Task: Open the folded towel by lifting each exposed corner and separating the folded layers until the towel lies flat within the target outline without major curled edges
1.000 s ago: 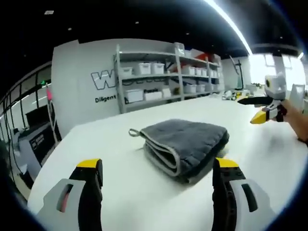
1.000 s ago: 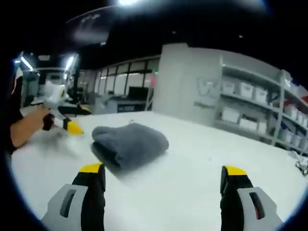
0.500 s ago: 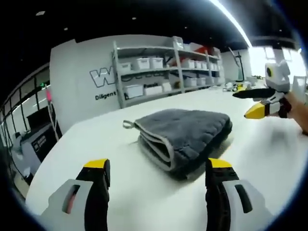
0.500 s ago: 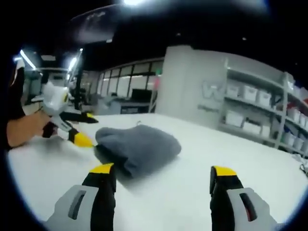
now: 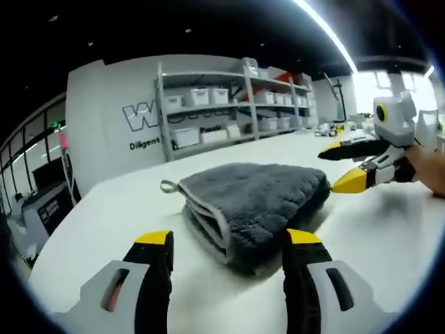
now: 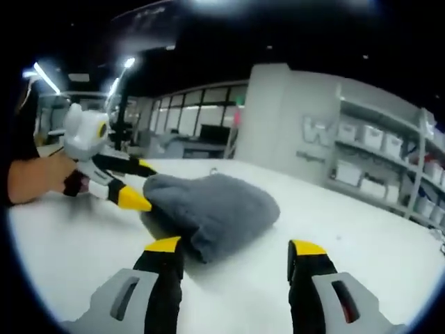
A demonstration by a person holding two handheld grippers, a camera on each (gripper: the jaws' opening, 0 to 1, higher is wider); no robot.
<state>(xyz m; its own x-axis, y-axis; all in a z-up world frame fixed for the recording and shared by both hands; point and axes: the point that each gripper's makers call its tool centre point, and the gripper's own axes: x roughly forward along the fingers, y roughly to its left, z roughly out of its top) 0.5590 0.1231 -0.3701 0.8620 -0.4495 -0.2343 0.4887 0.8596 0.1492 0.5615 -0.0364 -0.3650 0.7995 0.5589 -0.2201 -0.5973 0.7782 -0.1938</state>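
**Towel folded on the worktop, both tools closing in around it**

Towel (image 5: 254, 202) sits in the middle of my left gripper view, grey, still folded into a thick bundle on the white worktop (image 5: 104, 209). Its stacked, pale-trimmed edges face my camera at centre-left of the frame, and a small hanging loop (image 5: 167, 186) sticks out from its left corner. My left tool (image 5: 226, 240) rises from the bottom of the frame with its yellow-tipped jaws spread, one on either side of the near fold, not touching the cloth as far as I can tell. At the right edge of this frame my right tool (image 5: 344, 165) comes in, held by a hand (image 5: 432, 170), jaws apart, the lower yellow tip just beside the towel's right side.

Shelving (image 5: 229, 115) with white bins lines the far wall, upper centre.

In my right gripper view, the left tool (image 6: 139, 184) enters from the left of the frame, its yellow tips at the towel's (image 6: 215, 212) left edge. My right tool (image 6: 236, 245) stands at the bottom, jaws spread, just short of the rounded fold.
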